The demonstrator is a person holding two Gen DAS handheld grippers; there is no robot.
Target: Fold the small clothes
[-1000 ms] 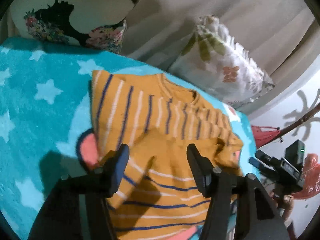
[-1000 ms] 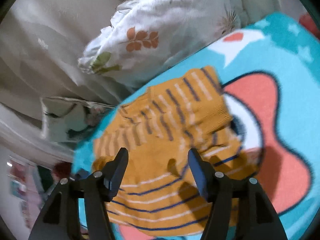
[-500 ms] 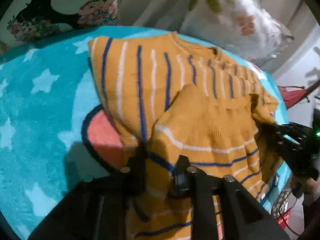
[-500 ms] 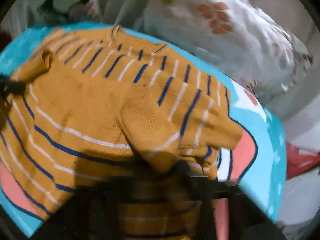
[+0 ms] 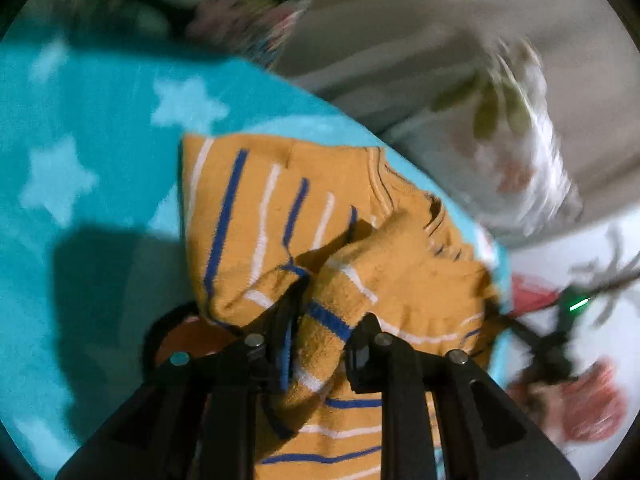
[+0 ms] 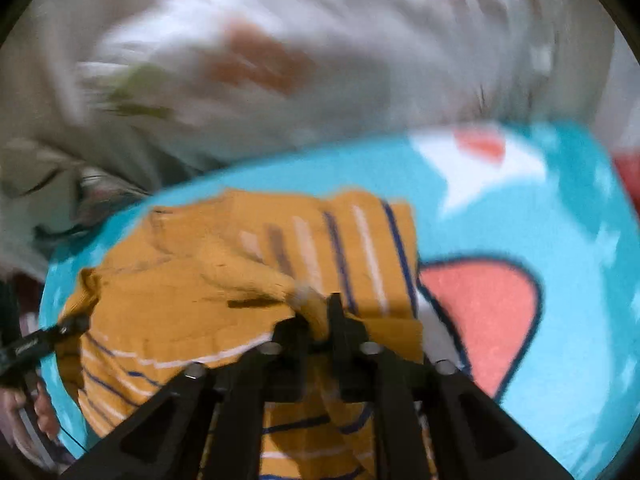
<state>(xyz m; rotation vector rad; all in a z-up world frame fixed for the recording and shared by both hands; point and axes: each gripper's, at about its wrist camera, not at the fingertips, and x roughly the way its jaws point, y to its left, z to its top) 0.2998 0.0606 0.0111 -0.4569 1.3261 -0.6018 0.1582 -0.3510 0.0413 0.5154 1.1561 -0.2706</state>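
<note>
An orange knit sweater (image 5: 280, 208) with blue and white stripes lies on a turquoise star-patterned blanket (image 5: 80, 160). My left gripper (image 5: 324, 320) is shut on a bunched lower edge of the sweater and holds it lifted over the striped upper part. In the right wrist view my right gripper (image 6: 316, 316) is shut on the other side of the same sweater (image 6: 192, 280), its fold raised above the blanket (image 6: 520, 208). Both views are blurred by motion.
A white floral pillow (image 5: 516, 152) and beige curtain or sheet lie beyond the blanket. A second patterned cushion (image 5: 248, 36) sits at the far left. The blanket's edge runs close behind the sweater's collar. The other gripper shows at the right edge (image 5: 552, 344).
Both grippers closed on the sweater's lower part, then lifted it and carried it toward the collar. The lower half now bunches over the striped upper part.
</note>
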